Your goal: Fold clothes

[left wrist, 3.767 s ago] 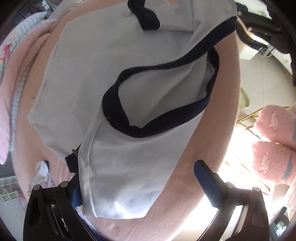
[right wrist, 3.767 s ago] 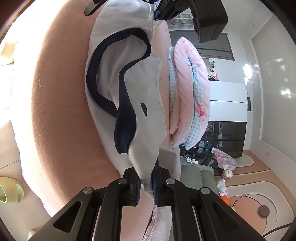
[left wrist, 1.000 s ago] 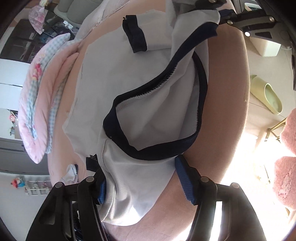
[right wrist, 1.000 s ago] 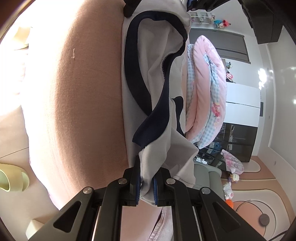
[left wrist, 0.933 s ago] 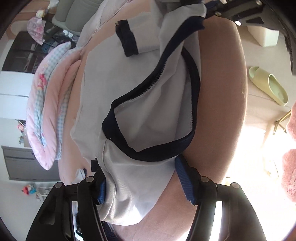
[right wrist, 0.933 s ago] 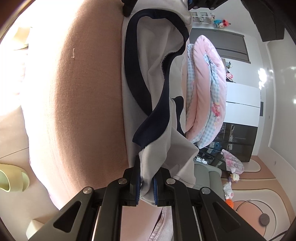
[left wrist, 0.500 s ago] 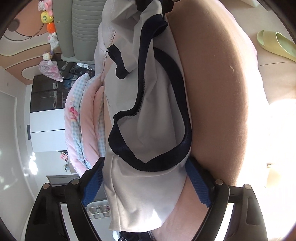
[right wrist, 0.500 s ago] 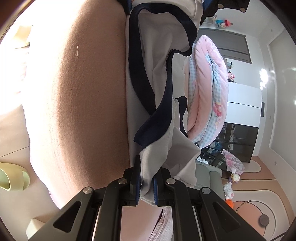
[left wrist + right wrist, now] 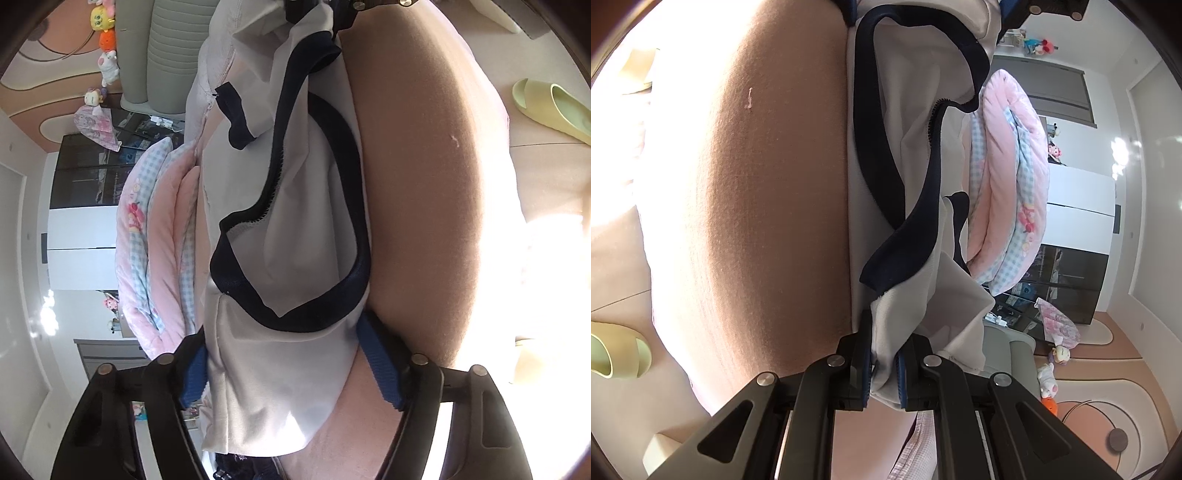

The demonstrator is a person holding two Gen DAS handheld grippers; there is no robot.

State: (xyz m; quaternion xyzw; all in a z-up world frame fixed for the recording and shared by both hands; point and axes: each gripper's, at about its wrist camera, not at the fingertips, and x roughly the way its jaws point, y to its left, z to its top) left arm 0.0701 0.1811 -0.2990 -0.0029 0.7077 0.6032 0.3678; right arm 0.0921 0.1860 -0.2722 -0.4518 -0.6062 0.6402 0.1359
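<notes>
Mid-fold: R gripper (image 9: 882,363) clamped on pale garment (image 9: 295,206) hem, L gripper (image 9: 284,363) jaws closing w/ shoulder cloth between pads, garment ahead on pink bed (image 9: 436,192); next needs firm L grip.

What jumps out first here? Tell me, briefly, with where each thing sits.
A pale grey garment trimmed with a navy band fills the middle, lying on a pink cushioned surface. The right gripper is shut on one end of it, while the left gripper is closing with the other end between its blue pads. A folded pink quilt lies beside the garment.
</notes>
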